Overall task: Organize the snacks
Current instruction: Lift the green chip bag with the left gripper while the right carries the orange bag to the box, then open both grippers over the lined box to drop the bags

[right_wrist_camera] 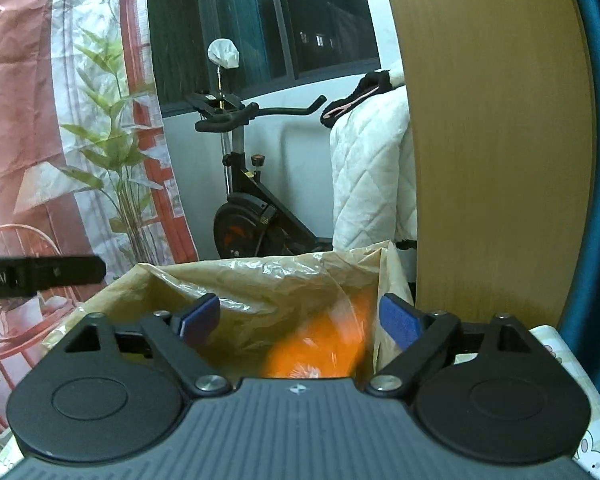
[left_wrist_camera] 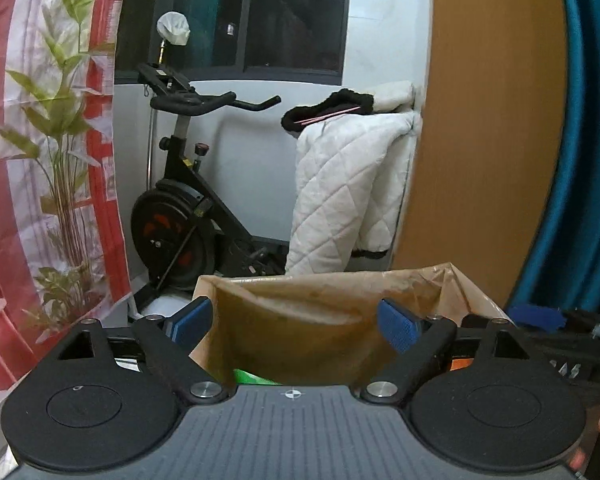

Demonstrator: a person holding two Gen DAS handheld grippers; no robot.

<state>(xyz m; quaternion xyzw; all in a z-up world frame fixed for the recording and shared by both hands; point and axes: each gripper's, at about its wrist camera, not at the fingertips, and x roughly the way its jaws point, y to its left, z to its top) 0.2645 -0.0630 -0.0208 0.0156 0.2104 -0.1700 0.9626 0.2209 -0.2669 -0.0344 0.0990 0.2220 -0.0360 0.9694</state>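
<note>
A cardboard box lined with a tan plastic bag (left_wrist_camera: 328, 300) stands right in front of both grippers; it also shows in the right wrist view (right_wrist_camera: 260, 280). My left gripper (left_wrist_camera: 296, 322) is open and empty above the box mouth. A green snack packet (left_wrist_camera: 252, 378) lies inside, just below it. My right gripper (right_wrist_camera: 300, 320) is open and empty. A blurred orange snack packet (right_wrist_camera: 320, 344) is in the box between and below its fingers, apart from both pads. The other gripper's black tip (right_wrist_camera: 44, 274) shows at the left.
A black exercise bike (left_wrist_camera: 180, 208) stands behind the box by the window. A white quilted blanket (left_wrist_camera: 348, 188) hangs to its right. A tall wooden panel (left_wrist_camera: 488, 128) and a teal curtain (left_wrist_camera: 580, 160) are at the right. A printed backdrop (left_wrist_camera: 48, 140) covers the left.
</note>
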